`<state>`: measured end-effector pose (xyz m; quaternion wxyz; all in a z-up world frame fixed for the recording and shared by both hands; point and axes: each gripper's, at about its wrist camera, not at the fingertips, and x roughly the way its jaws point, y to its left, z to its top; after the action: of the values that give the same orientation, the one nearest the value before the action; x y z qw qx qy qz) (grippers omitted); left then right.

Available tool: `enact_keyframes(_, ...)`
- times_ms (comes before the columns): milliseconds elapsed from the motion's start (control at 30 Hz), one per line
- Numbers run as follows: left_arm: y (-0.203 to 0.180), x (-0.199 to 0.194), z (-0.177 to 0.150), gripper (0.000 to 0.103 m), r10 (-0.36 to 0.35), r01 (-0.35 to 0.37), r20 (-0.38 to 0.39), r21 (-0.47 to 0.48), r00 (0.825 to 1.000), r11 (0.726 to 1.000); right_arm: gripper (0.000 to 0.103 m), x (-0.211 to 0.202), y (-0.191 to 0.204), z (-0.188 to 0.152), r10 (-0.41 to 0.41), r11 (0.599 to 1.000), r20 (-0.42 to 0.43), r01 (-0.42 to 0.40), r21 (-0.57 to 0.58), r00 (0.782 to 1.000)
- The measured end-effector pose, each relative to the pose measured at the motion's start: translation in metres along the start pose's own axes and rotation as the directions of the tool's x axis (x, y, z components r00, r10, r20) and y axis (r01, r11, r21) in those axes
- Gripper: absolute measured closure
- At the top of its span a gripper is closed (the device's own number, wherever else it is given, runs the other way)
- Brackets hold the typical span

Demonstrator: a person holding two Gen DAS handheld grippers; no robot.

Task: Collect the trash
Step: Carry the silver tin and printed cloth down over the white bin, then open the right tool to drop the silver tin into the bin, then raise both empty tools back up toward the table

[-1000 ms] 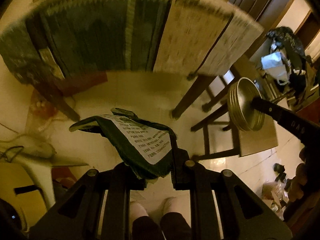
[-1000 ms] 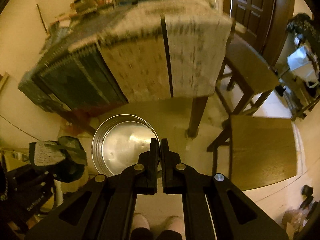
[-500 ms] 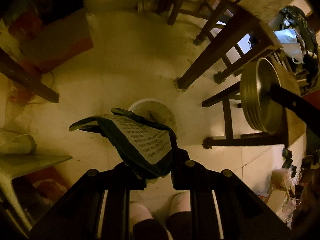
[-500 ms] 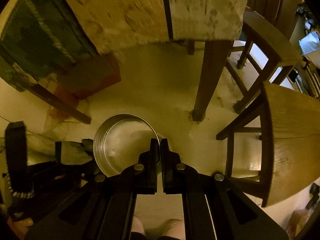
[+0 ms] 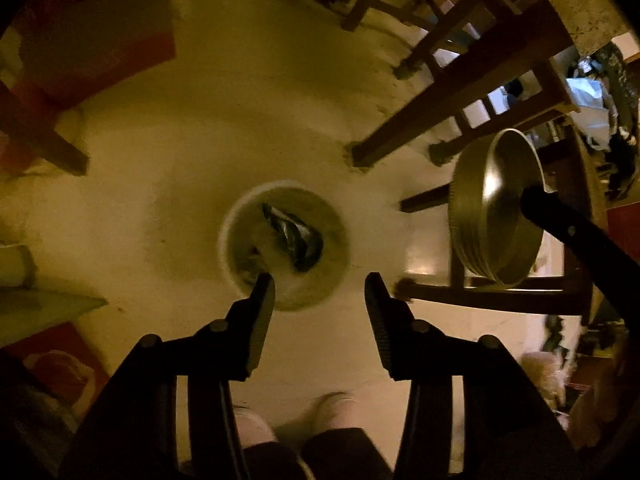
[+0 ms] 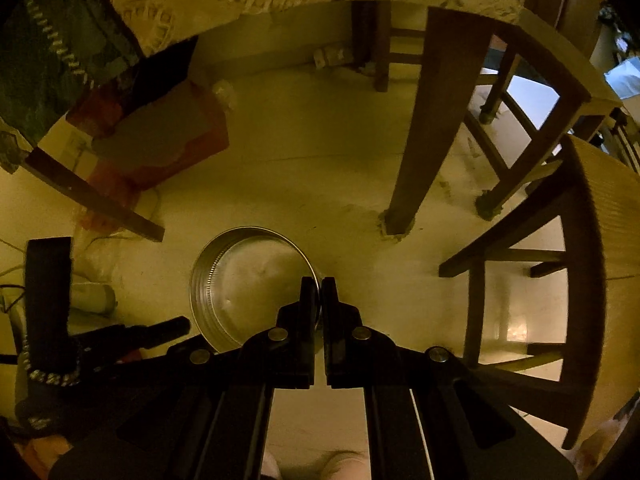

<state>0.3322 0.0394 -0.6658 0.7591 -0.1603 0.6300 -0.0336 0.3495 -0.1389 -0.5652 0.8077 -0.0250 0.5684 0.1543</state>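
Note:
A white round bin (image 5: pixel 226 240) stands on the pale floor, straight below my left gripper (image 5: pixel 319 280). A dark green wrapper (image 5: pixel 294 234) lies inside the bin. The left jaws are opening and nothing is between them. My right gripper (image 6: pixel 321 284) is shut on the rim of a round metal tin (image 6: pixel 248 276), which it holds above the floor. In the left wrist view the same tin (image 5: pixel 484 216) hangs tilted on its side at the right, on the right gripper's dark finger (image 5: pixel 560 216).
A thick wooden table leg (image 6: pixel 424 128) and wooden chairs (image 6: pixel 560 264) stand to the right. A red and white box (image 6: pixel 168 136) lies under the table at the left. The person's feet (image 5: pixel 332 412) show at the bottom edge.
Both grippers have dropped from table height to near the floor. The left jaws have opened, and the green wrapper has left them and now lies in the bin. The right still grips the tin.

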Motion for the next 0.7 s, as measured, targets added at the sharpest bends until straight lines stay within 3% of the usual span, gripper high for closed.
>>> enact_keyframes(100,0.006,-0.010,-0.002,0.057,0.040,-0.040,0.020,0.009,0.999,0.999,0.098,0.007,0.007,0.001,0.030,0.999,-0.024,-0.030,-0.010,0.999)
enact_keyframes(167,0.009,-0.020,-0.004,0.057,0.060,-0.060,0.034,0.014,0.998,0.998,0.088,0.013,0.012,0.001,0.048,0.999,-0.059,-0.049,-0.015,0.997)
enact_keyframes(233,0.010,-0.033,-0.006,0.057,0.079,-0.080,0.049,0.017,0.996,0.997,0.066,0.013,0.015,0.001,0.048,0.999,-0.082,-0.050,-0.016,0.995)
enact_keyframes(267,0.011,-0.038,-0.007,0.057,0.083,-0.084,0.054,0.018,0.995,0.996,0.063,0.011,0.016,0.000,0.037,0.999,-0.084,-0.039,-0.018,0.996)
enact_keyframes(567,-0.017,-0.122,-0.011,0.057,0.083,-0.090,0.116,0.061,0.990,0.994,0.061,-0.049,0.020,0.007,0.014,0.997,-0.088,-0.021,-0.079,0.996)
enact_keyframes(700,-0.038,-0.173,-0.009,0.057,0.087,-0.102,0.159,0.087,0.983,0.991,0.061,-0.101,0.027,0.015,0.012,0.996,-0.057,-0.017,-0.090,0.998)
